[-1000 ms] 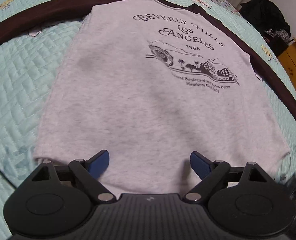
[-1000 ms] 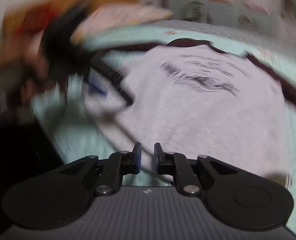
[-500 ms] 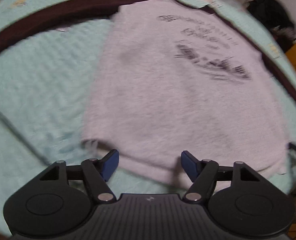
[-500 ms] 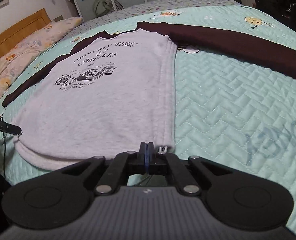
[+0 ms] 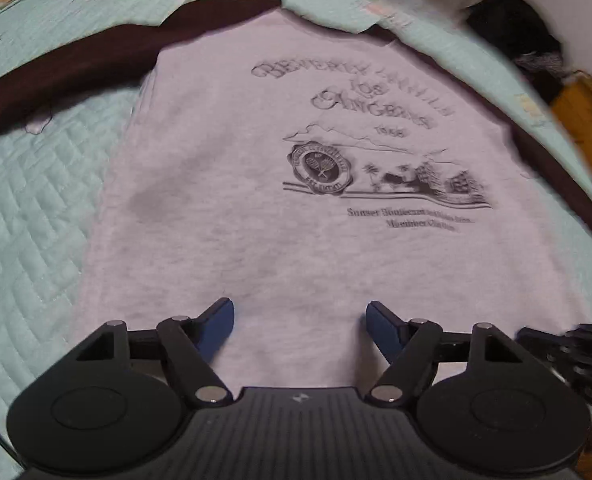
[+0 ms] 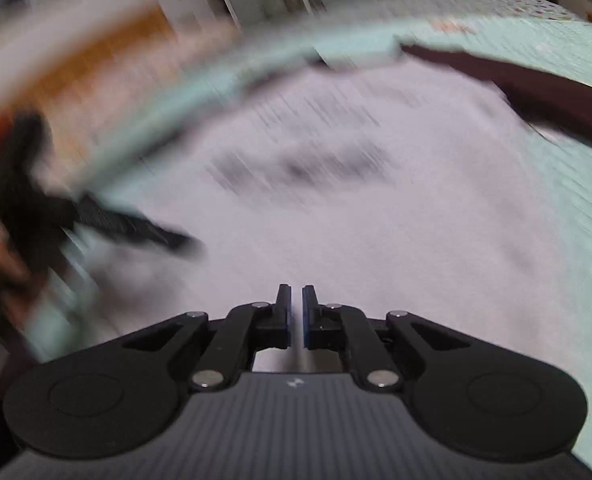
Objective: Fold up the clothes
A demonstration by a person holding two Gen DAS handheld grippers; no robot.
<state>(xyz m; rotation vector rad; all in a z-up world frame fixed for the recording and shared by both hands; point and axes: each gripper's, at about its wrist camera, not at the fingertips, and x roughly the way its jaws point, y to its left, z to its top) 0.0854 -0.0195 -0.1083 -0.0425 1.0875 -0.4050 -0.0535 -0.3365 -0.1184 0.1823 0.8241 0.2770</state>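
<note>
Sweatshirt [image 5: 256,220]: one | sleeves: two | grippers: left [image 5: 300,316], right [image 6: 296,300]

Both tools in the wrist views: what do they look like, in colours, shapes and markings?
The left tool and right tool match: matte black bodies with a ribbed centre plate bearing a small pale logo, two round discs at the sides, angular black link arms with silver pivot pins, and blue pads lining the fingers.

Sweatshirt [image 5: 256,216]: soft matt grey knit cloth, dark printed graphic, brown cloth sleeves. Quilt [image 5: 28,216]: mint stitched fabric, matt. Left gripper [image 5: 300,316]: matt black plastic, shiny metal pins, blue pads.
</note>
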